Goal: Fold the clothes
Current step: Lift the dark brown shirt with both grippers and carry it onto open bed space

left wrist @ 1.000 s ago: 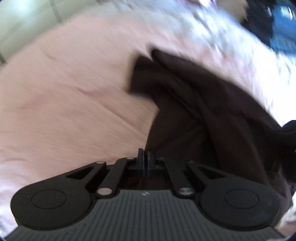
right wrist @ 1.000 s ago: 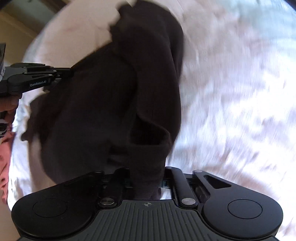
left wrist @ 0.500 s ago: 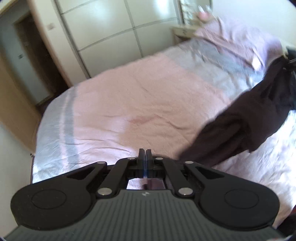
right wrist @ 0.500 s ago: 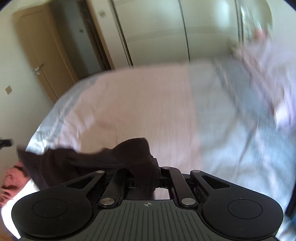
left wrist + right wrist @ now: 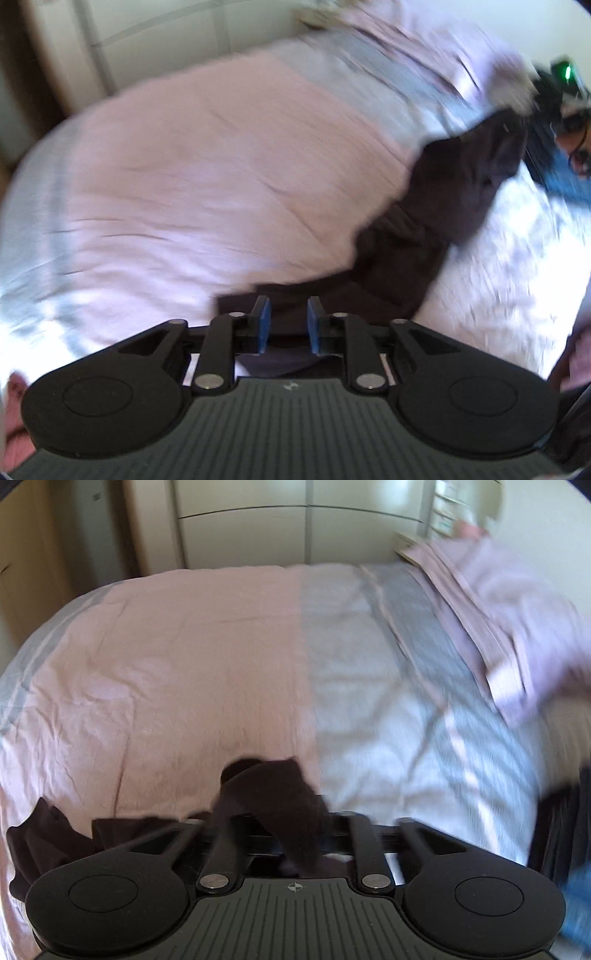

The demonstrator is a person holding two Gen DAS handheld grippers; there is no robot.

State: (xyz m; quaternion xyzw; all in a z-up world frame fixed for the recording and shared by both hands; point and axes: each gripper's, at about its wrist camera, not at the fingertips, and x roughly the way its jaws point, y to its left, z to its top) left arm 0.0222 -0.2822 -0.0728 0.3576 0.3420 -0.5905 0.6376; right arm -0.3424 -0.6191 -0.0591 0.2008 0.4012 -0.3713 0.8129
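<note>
**A:** Which step is this, going by what sits closest to the grippers?

**B:** The left gripper [image 5: 284, 325] has its blue pads [image 5: 263, 321] parted, with a corner of the dark garment [image 5: 424, 236] lying just ahead of them and nothing pinched between. The right gripper [image 5: 295, 834] is clamped on a bunch of the same dark garment [image 5: 273, 794], which drapes over its fingers and trails off to its left. I'd judge this as laying out or regrasping: one end held, the other loose.

**A:** So what does the next move call for?

**B:** Probably the left closing on that near corner, so the cloth can be drawn flat between both hands. It is limp and bunched, so a thin edge could slip out of the pinch.

**A:** And beyond the grippers?

**B:** A bed [image 5: 207, 657] with a pink cover, creased, turning grey-white to the right. From the left gripper the garment runs ahead and rightward across it. Farther right lies a pillow [image 5: 517, 635] in pale lilac. At the far end stand white wardrobe doors [image 5: 243, 535], with a wooden door [image 5: 22, 561] off to the left.
</note>
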